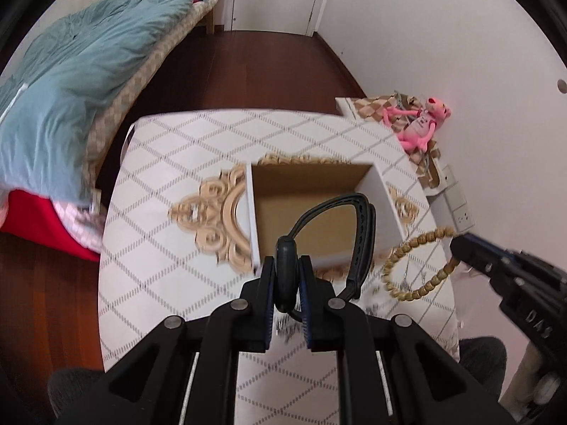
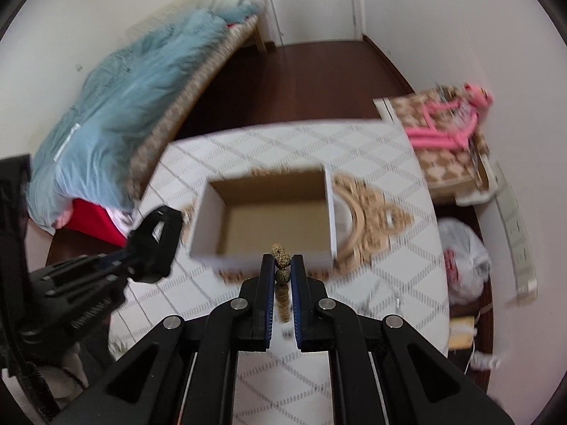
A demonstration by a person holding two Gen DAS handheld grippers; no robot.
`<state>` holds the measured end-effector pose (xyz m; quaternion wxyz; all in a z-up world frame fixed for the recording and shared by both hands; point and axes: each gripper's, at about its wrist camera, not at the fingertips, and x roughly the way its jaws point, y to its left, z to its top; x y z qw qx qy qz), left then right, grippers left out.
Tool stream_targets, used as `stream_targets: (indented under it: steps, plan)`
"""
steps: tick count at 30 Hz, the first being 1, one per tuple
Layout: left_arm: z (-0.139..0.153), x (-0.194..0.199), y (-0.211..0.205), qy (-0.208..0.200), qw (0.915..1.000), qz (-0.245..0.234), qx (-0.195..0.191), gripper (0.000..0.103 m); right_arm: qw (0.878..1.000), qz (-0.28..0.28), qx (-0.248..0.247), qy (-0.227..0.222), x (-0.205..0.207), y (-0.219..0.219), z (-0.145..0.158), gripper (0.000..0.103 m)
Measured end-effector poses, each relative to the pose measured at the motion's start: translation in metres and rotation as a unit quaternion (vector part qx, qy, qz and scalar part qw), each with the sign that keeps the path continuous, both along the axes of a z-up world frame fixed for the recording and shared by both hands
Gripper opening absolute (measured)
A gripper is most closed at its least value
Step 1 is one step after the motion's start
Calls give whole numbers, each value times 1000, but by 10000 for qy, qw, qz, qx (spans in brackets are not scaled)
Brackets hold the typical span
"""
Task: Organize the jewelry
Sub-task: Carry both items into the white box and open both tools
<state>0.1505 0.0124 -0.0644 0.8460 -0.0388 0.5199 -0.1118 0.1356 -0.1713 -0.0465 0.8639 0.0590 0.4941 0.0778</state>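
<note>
An open white cardboard box (image 1: 384, 194) with a brown inside stands on the patterned table; it shows in the right wrist view too (image 2: 209, 219). My left gripper (image 1: 287, 265) is shut on a black wristwatch (image 1: 361, 230) and holds it just in front of the box, the strap looping over the box's near edge. My right gripper (image 2: 282, 264) is shut on a tan beaded bracelet (image 2: 281, 260) just before the box's near wall. In the left wrist view the bracelet (image 1: 414, 258) hangs from the right gripper (image 1: 457, 248) to the right of the box.
A round gold ornate frame (image 1: 219, 219) lies flat on the table under the box. A pink plush toy (image 1: 421, 124) sits on a checkered side stand at the right. A bed with a blue duvet (image 1: 71, 81) is at the left. A plastic bag (image 2: 464, 258) lies on the floor at the right.
</note>
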Motion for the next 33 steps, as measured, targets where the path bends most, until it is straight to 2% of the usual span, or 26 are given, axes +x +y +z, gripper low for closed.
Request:
stream_targets:
  steps: [5,11,17,19,20,21,22,23,24,25,27,28,30,33]
  plan:
    - [-7,38,-4,158,9998,-65,-48,10,9998,138,-94,-46,50,8,6,9]
    - [-35,81,-8,601,9981,-116,-21,10,9990,164,42,417,105,7,-28,9]
    - [-52,108,-13,1106,9939,-23,25,15,9948,221,350,935,134,-1,-61,9]
    - [-50,110,-15,1065,9943,-11,29,16,9924,246,387,1142,140,-2,-69,10]
    - [-47,111,-15,1017,9948,1,49,21,9917,219,412,1200,141,-4,-71,12]
    - [-46,111,-15,990,9951,21,52,44,9907,236,443,1261,141,-5,-73,21]
    - [-44,111,-13,951,9954,55,38,60,9902,250,479,1289,139,-5,-73,34]
    - [-42,112,-11,901,9959,83,19,81,9902,216,494,1286,138,-7,-73,41]
    - [-38,110,-9,804,9967,111,-9,83,9908,203,475,1253,137,-8,-72,52]
    - [-36,110,-8,759,9970,137,46,83,9916,211,428,1206,135,-8,-70,57]
    - [-33,109,-4,654,9973,219,249,83,9931,172,273,1125,132,-9,-67,62]
    - [-32,107,-3,582,9973,264,367,85,9941,155,87,1072,129,-9,-65,74]
    - [-32,100,0,441,9970,347,541,101,9944,141,-269,1014,122,-6,-67,92]
    - [-36,87,4,264,9957,486,748,102,9924,81,-616,1060,112,-3,-77,95]
